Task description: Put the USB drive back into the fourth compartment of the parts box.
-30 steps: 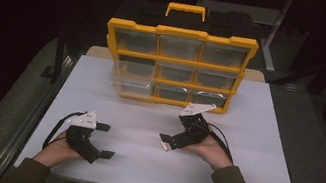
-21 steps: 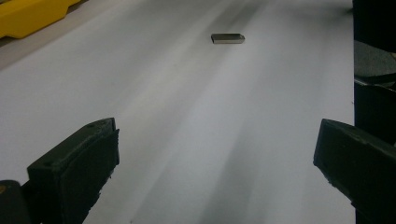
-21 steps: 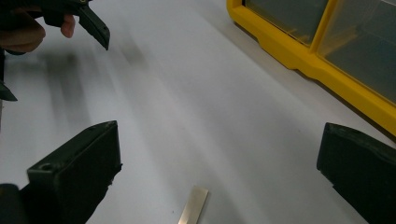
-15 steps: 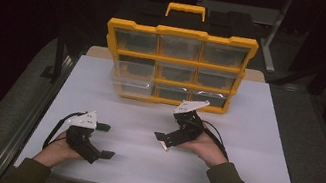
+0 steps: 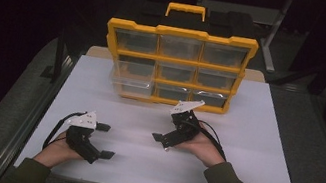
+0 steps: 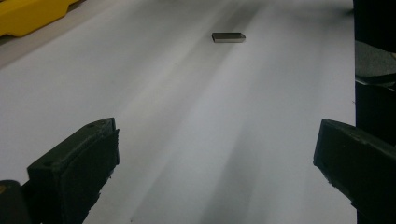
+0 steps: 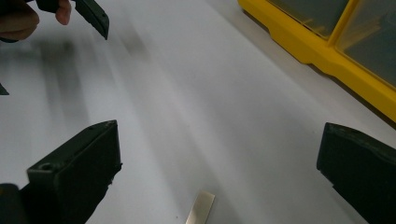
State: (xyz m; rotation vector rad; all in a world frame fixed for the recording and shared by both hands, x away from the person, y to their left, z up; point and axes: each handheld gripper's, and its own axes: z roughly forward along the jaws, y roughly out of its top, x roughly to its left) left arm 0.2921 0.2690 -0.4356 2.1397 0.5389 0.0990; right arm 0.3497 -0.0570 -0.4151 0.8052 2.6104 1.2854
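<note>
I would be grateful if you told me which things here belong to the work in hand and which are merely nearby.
In the work:
- small metal bar, lying flat on the white table
- right gripper, open, nearest the bar
- left gripper, open

Merely nearby:
- yellow drawer organizer, one clear drawer pulled out
- metal stand behind the table

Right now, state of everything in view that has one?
Left gripper: open, empty, low over the table.
Right gripper: open, empty, metal strip between its jaws.
Metal strip: flat on the table, ungripped.
Organizer: upright.
Lower-left drawer: pulled out; the others are in.
</note>
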